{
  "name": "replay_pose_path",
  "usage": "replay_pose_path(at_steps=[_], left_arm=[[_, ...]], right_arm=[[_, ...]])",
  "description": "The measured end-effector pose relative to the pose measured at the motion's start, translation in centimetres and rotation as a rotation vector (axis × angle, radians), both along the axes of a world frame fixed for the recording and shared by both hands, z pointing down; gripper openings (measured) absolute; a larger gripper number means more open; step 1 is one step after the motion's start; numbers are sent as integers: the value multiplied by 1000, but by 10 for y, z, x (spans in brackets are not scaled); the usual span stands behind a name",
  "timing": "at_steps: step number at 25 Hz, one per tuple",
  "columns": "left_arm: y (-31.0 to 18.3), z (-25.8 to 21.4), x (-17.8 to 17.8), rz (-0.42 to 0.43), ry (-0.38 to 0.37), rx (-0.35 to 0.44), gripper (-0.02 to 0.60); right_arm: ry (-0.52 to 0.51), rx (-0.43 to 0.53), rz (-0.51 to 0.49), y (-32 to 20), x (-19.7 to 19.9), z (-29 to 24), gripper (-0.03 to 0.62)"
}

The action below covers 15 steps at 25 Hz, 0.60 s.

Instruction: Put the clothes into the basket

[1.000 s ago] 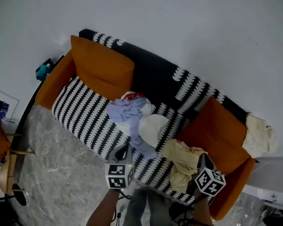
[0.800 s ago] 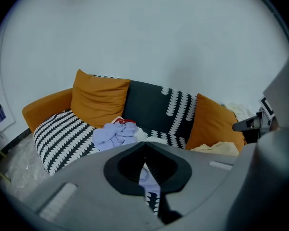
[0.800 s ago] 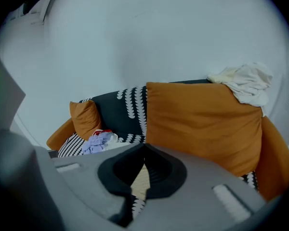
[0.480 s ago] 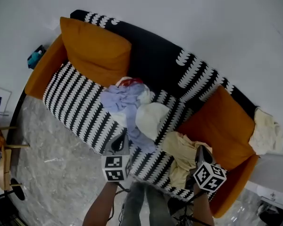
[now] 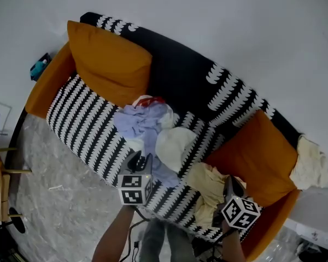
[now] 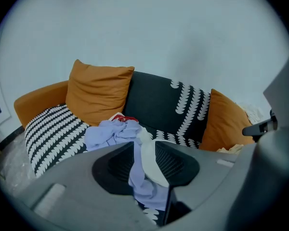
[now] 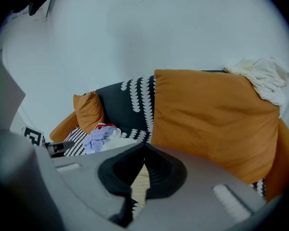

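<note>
L tool (image 6: 144, 146) just opening, cloth (image 6: 145, 189) between: left gripper view only.

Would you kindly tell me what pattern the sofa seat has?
The sofa seat is black with rows of white leaf-like marks; head view.

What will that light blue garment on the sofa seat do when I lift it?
Probably floppy: the light blue garment lies crumpled in folds. Its cloth looks thin, so likely light. It touches the white garment, so that may drag along.
</note>
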<state>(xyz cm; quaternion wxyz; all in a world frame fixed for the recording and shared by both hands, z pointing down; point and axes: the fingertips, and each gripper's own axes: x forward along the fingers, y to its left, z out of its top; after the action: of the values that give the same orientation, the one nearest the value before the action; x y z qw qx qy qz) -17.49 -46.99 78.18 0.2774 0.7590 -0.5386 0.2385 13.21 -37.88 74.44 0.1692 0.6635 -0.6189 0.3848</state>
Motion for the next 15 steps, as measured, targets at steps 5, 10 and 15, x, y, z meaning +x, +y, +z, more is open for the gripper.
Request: replay_pose_path(at_steps=[5, 10, 15], left_arm=[[-41, 20, -10, 23, -83, 42, 180], [-94, 37, -25, 13, -149, 63, 202], [-138, 43, -29, -2, -163, 87, 202]], right_arm=[[4, -3, -37, -11, -8, 13, 3], [-3, -14, -57, -27, -11, 26, 3], [-17, -19, -73, -41, -14, 35, 3]])
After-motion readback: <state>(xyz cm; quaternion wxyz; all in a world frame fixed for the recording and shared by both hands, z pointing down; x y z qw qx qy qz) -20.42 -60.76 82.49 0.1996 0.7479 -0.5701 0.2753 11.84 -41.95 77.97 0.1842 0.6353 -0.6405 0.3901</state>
